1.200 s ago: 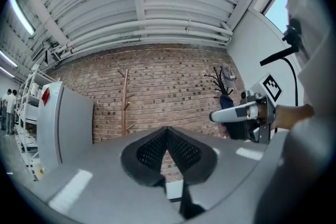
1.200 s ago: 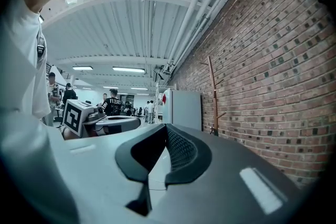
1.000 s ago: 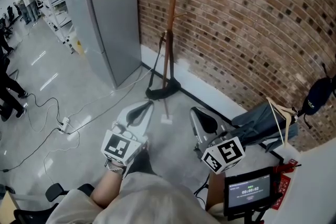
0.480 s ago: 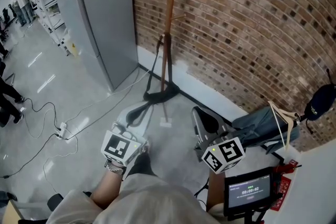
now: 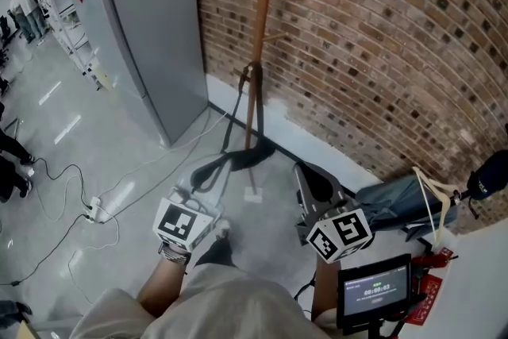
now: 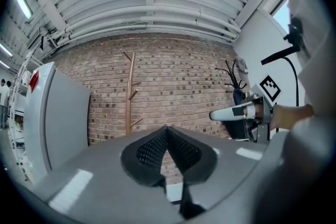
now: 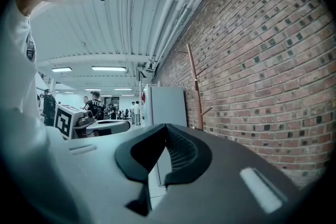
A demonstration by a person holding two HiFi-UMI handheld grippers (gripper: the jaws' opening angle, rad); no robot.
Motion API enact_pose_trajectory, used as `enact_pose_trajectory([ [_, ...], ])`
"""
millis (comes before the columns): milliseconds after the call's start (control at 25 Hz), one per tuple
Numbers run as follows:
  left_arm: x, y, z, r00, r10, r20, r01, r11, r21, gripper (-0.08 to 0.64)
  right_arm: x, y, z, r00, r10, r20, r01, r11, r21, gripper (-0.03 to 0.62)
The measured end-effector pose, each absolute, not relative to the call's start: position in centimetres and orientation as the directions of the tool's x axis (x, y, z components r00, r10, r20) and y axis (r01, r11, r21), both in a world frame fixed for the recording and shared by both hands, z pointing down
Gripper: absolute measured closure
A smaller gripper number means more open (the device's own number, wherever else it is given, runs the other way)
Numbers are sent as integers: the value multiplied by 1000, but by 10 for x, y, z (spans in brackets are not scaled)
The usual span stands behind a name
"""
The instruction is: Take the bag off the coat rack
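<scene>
Wooden coat rack (image 5: 262, 28): upper centre, bag (image 5: 244, 157) low at its foot.
Left gripper (image 5: 216, 165), right gripper (image 5: 305, 175): both closed, empty.
Strap (image 5: 235, 109): open 1 gripper, lift it up off the peg.

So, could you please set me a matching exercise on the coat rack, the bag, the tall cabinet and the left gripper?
1 coat rack
2 bag
3 tall cabinet
4 left gripper

a black, low beside the rack
b jaws shut, empty
c wooden, upright before the brick wall
d grey, left of the rack

Pairs: 1-c, 2-a, 3-d, 4-b.
</scene>
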State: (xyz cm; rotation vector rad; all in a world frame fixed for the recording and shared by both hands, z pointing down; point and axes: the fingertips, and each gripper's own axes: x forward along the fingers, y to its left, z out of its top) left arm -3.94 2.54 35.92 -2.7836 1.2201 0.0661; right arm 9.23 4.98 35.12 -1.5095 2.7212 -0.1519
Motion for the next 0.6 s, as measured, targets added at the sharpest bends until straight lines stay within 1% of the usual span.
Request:
enact_pose_trajectory([
  [240, -40, -27, 356, 702, -709, -72, -712, -697, -84, 560, 89, 0, 351, -511, -859, 37, -856, 505, -107, 591],
  [360, -42, -54, 358, 698, -715, -47, -716, -694, -78, 560, 88, -22, 353, -505, -862, 47, -860, 498, -112, 590],
  [600, -47, -100, 358, 715, -697, -56, -699, -712, -68, 560, 84, -70, 351, -486, -872, 59, -871, 478, -112, 589],
])
